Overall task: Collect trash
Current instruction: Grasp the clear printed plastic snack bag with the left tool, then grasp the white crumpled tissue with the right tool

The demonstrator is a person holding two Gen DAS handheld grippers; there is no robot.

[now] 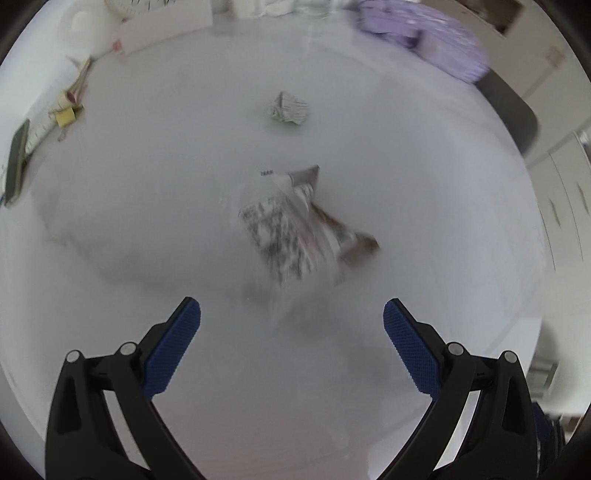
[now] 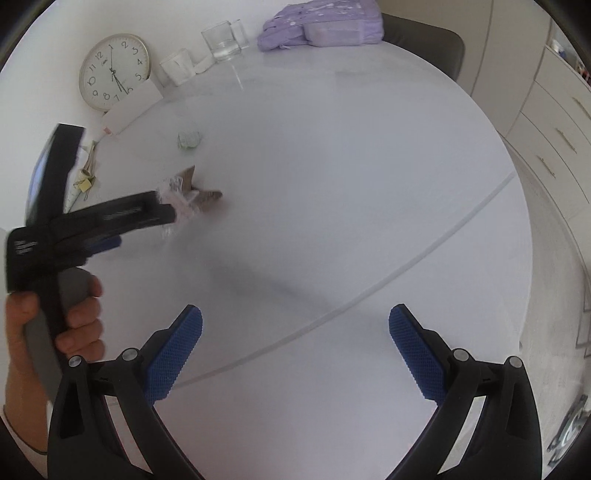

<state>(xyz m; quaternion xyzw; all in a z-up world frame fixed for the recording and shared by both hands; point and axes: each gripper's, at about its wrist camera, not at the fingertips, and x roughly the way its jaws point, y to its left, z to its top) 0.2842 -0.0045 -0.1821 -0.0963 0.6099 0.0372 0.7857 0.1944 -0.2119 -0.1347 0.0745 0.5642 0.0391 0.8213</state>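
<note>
A home room: a round white table (image 2: 332, 184) bears a wall clock (image 2: 114, 72), drinking glasses (image 2: 223, 40) and a lilac bag (image 2: 321, 24), with pale drawer cabinets (image 2: 554, 122) beside it

1. Both views bright, diffuse, even light; white tabletop (image 1: 406, 166) slightly washed out.
2. Left wrist view: motion blur smears the printed wrapper (image 1: 291, 229); purple bag (image 1: 424, 33) soft.
3. Right wrist view: left tool (image 2: 166, 210) blurred; clock (image 2: 114, 72) sharp.
4. Soft grey shadows on tabletop.
5. Fisheye bending, dark corner vignette.
</note>
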